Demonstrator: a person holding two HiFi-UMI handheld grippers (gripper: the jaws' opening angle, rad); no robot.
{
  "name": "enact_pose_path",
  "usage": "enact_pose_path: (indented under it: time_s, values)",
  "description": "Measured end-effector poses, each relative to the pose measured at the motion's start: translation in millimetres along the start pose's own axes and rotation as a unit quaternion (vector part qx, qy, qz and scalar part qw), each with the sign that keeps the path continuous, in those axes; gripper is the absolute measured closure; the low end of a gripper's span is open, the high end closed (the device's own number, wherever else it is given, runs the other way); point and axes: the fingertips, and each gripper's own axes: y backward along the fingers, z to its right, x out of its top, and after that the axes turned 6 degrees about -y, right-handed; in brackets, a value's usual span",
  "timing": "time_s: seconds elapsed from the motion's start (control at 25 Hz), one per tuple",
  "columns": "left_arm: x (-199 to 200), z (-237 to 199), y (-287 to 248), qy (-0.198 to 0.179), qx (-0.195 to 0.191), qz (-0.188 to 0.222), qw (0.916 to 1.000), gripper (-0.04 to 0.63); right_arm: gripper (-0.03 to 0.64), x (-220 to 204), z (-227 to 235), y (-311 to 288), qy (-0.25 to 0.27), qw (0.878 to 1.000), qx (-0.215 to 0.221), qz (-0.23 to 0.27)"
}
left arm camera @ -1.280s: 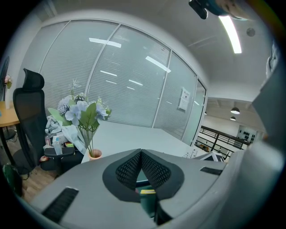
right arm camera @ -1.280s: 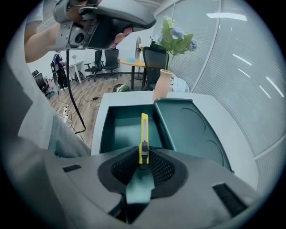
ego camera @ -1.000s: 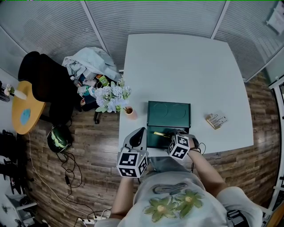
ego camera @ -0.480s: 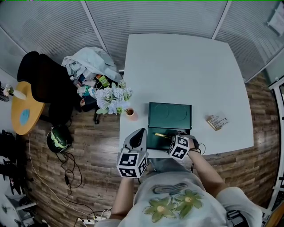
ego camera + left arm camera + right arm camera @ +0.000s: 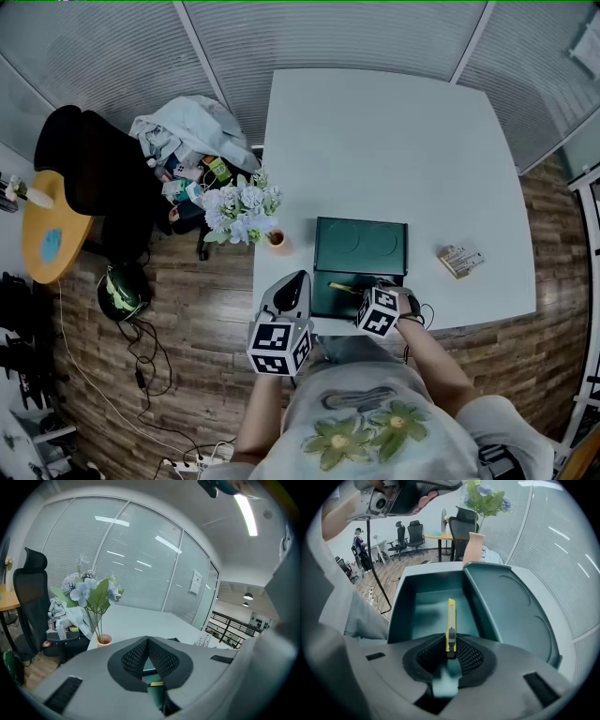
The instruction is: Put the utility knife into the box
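- Right gripper [image 5: 450,644] is clamped on the rear end of the yellow utility knife [image 5: 451,620]. The knife points forward over the open tray of the dark green box [image 5: 423,605]. Whether its tip touches the tray floor cannot be told.
- Left gripper [image 5: 148,640] has its jaws pressed together with nothing between them. It hangs at the near table edge, just left of the box.
- In the head view the box [image 5: 330,292] sits near the front edge of the white table [image 5: 394,141], and its lid [image 5: 361,246] lies flat on the far side of the tray.
- On the table's left edge a small pot of pale flowers [image 5: 240,208] stands close to the box's left side. A small printed packet [image 5: 458,257] lies well to the right of the box.
- Wood-plank flooring [image 5: 192,309] surrounds the table, with cables [image 5: 141,366] trailing across it.
- Left of the table are a black office chair [image 5: 94,178], a heap of clothes and bags [image 5: 192,131], and a round yellow side table [image 5: 52,234].
- Glass walls with closed blinds [image 5: 94,56] ring the far side of the room.
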Motion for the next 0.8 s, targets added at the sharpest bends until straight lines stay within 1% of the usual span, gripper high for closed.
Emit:
enact_pose_path:
  time_s: [0.8]
  values:
    - [0.4, -2.8, -9.4, 0.0, -0.005, -0.005, 1.0, 0.598, 0.541, -0.2, 2.7, -5.5, 0.0, 1.0, 0.011, -0.016]
